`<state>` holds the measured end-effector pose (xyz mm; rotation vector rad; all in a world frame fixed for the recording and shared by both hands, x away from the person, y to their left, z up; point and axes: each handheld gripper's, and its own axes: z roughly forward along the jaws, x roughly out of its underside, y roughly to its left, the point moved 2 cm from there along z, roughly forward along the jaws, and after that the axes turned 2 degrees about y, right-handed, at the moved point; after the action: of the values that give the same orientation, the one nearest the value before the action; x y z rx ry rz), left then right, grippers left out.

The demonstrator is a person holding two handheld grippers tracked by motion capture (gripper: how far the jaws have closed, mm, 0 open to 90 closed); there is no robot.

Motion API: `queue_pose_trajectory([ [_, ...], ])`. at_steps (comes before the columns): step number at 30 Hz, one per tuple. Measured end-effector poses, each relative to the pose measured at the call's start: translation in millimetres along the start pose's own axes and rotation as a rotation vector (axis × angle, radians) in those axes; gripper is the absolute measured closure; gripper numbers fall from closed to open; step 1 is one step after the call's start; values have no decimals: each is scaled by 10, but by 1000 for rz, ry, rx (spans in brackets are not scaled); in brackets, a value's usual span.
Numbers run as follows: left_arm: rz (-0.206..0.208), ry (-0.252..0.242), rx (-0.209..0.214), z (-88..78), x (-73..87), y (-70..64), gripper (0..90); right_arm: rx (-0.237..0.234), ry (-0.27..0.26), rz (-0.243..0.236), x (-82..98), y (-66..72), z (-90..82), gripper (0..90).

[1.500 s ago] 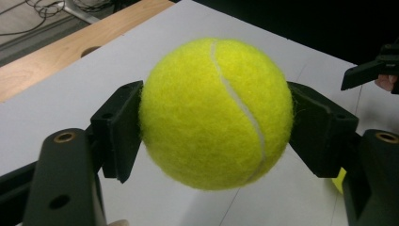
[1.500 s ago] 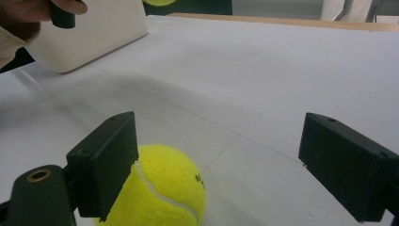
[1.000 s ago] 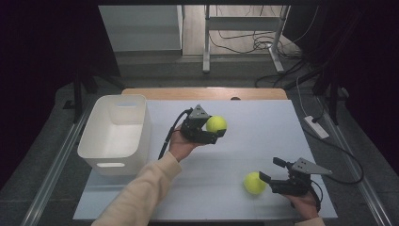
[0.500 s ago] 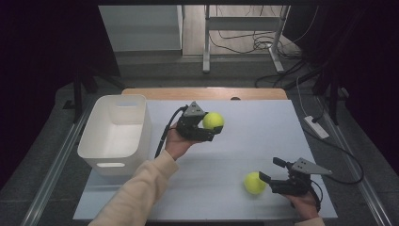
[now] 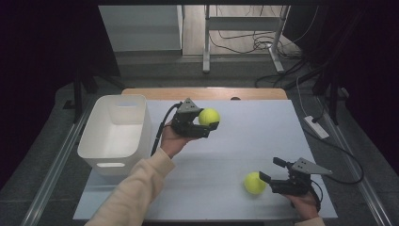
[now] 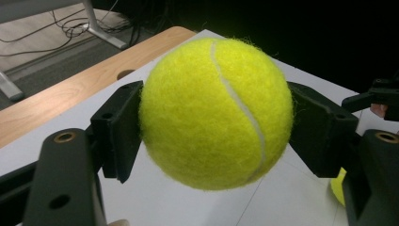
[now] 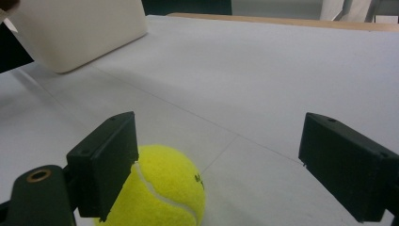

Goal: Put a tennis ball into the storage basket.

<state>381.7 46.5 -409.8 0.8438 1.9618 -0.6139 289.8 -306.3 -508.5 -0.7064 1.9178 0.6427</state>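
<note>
White sheeting is covering the table (image 5: pixel 244 141) that I am working over, and it is lying under both of my grippers. Next in size, the white plastic bin (image 5: pixel 115 134) is sitting open-topped off to the outer side of my left gripper (image 5: pixel 205 123), near it but not touching. That left gripper is clenching one yellow-green tennis ball (image 5: pixel 209 116) between its two black jaws; in the left gripper view the pads (image 6: pixel 120 127) are pressing on opposite sides of the ball (image 6: pixel 214 113), and it is hanging clear above the sheet, out ahead of my left hand (image 5: pixel 171 141).

My right gripper (image 5: pixel 272 172) is resting low at the near edge of the table, well apart from the left one, with its jaws standing wide and gripping nothing. The second tennis ball (image 5: pixel 254 182) is lying on the sheet just in front of it; in the right gripper view this ball (image 7: pixel 157 188) is sitting close against one jaw, while the other jaw is standing well clear of it.
</note>
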Motion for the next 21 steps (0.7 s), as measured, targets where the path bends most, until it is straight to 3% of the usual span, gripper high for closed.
queue_pose_trajectory([
  [21, -22, -44, -45, -297, -126, 202, 269, 6, 1, 1, 2, -3, 7, 121],
])
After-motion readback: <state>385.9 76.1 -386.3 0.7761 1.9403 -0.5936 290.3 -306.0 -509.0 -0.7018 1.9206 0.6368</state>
